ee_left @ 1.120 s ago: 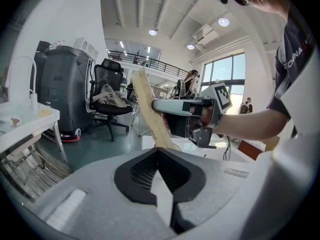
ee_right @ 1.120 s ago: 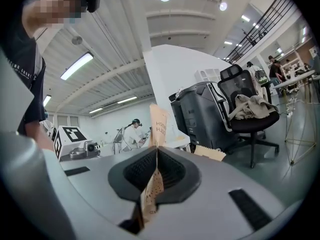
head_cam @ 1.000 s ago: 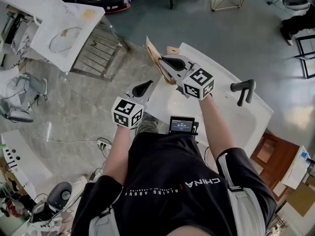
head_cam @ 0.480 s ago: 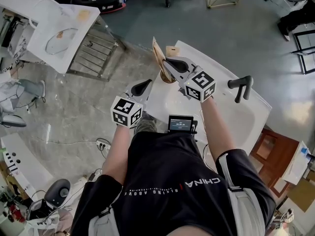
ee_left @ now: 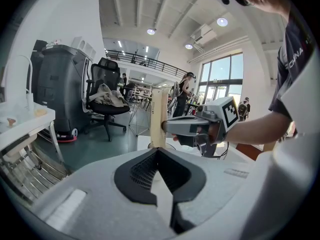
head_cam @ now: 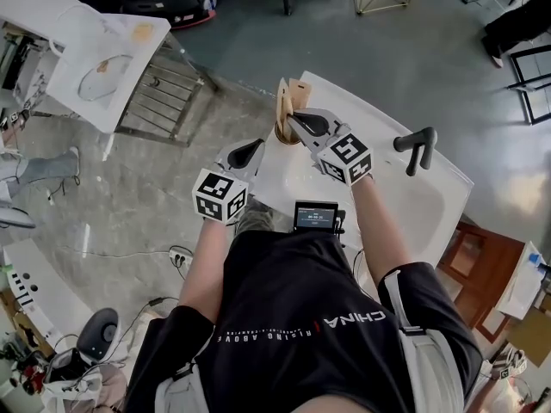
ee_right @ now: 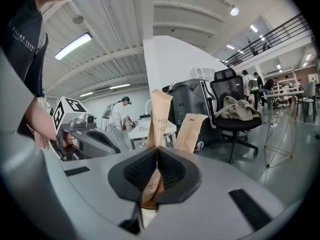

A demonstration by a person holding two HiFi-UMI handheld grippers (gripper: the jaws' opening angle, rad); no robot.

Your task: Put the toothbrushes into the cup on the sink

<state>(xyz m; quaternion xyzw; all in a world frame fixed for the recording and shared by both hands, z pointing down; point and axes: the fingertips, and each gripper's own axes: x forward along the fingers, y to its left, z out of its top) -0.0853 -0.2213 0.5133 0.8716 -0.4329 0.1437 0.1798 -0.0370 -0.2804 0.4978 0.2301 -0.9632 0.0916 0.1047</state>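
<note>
A white sink (head_cam: 387, 188) carries a small dark cup (head_cam: 281, 132) at its far left corner. My right gripper (head_cam: 294, 121) hovers right over that cup, shut on a toothbrush in a brown paper wrapper (head_cam: 283, 103). In the right gripper view the wrapper (ee_right: 159, 115) runs up out of the closed jaws. A second wrapped toothbrush (ee_right: 190, 132) stands just behind it. My left gripper (head_cam: 257, 148) hangs off the sink's left edge, shut, with nothing between its pads (ee_left: 142, 169).
A black faucet (head_cam: 418, 150) stands on the sink's far right side. A small device with a lit screen (head_cam: 317, 217) sits at the near edge. A white table with a metal rack (head_cam: 164, 84) is to the left. An office chair (ee_left: 106, 96) stands beyond.
The wrapped toothbrush in my right gripper has swung from leaning left to standing close against the second packet above the cup. My left gripper has stayed where it was.
</note>
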